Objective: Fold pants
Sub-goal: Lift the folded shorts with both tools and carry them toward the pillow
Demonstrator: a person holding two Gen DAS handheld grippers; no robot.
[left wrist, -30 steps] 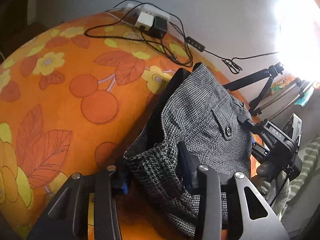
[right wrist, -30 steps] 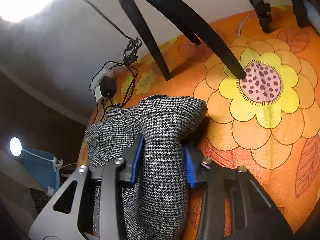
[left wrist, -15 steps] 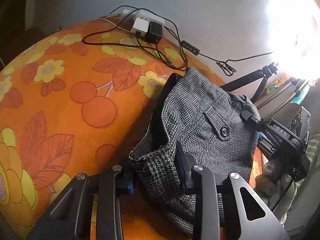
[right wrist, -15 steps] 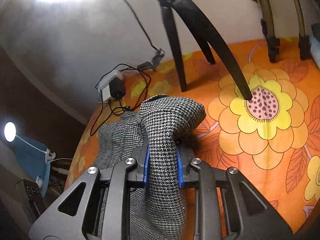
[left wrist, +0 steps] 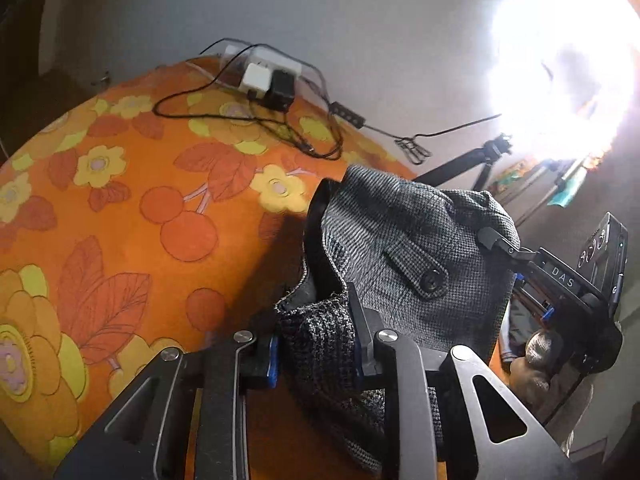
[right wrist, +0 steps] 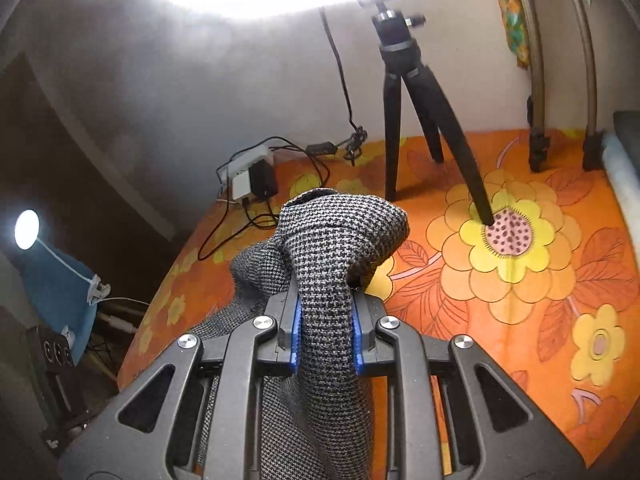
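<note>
Grey houndstooth pants point(left wrist: 400, 240) lie bunched on the orange flowered cloth point(left wrist: 120, 200), with a buttoned pocket flap facing up. My left gripper point(left wrist: 316, 344) has a dark fold of the waist edge between its blue pads, and its jaws are closing on it. My right gripper point(right wrist: 325, 328) is shut on another thick fold of the pants point(right wrist: 340, 232), which bulges up over its fingers. The right gripper point(left wrist: 496, 240) also shows in the left wrist view, at the far right edge of the pants. Both folds are lifted off the cloth.
A white power strip with chargers point(left wrist: 264, 76) and loose black cables point(left wrist: 280, 128) lie at the back by the wall. A black tripod point(right wrist: 420, 100) stands on the cloth, with two brown poles point(right wrist: 536, 80) to its right. Bright lamp glare fills the top.
Both grippers have narrowed onto the pants fabric and risen, drawing the folds up off the cloth. The right gripper rolled, and more of the tripod and wall now shows.
</note>
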